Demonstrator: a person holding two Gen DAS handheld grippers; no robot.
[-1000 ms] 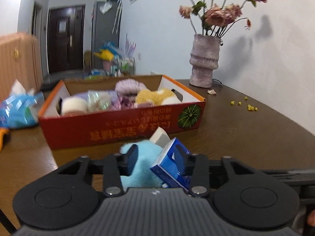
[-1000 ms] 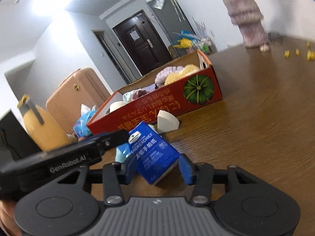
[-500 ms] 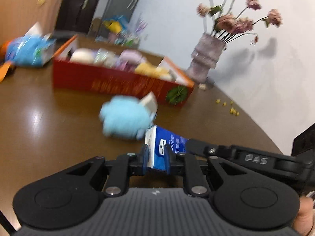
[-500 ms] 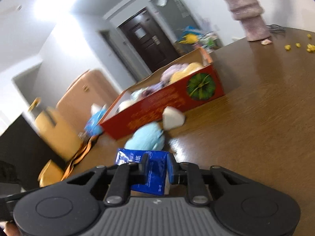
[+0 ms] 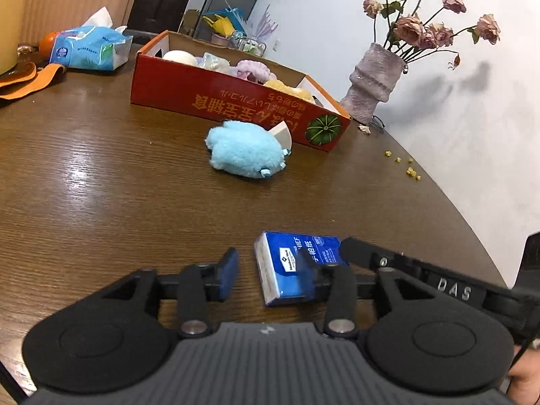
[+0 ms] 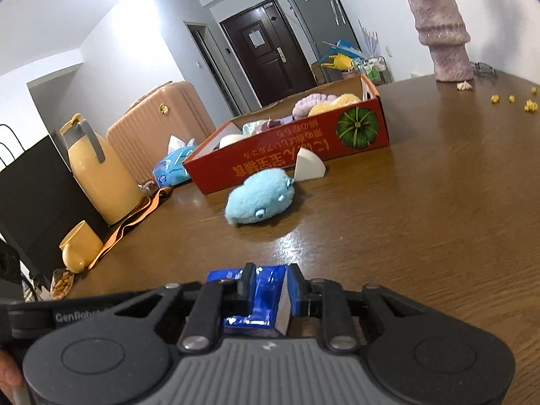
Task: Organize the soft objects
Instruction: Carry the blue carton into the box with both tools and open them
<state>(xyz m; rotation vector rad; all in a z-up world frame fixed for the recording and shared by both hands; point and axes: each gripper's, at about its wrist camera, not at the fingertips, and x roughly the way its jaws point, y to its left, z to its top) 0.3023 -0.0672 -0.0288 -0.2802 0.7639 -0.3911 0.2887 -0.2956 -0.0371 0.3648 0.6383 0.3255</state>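
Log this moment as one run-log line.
right gripper: shut on blue tissue packet | left gripper: jaws just opened, packet between, unpressed | fluffy light-blue plush toy: on table beside red cardboard box

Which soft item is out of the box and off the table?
The blue tissue pack: the right gripper clamps it, while the blue plush and white sponge wedge lie on the table.

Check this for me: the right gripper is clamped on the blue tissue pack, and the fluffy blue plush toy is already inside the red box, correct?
Not quite. The right gripper is indeed clamped on the blue tissue pack, but the fluffy blue plush toy is not inside the red box. It lies on the table just in front of the box. The right wrist view shows this, and the left wrist view agrees.
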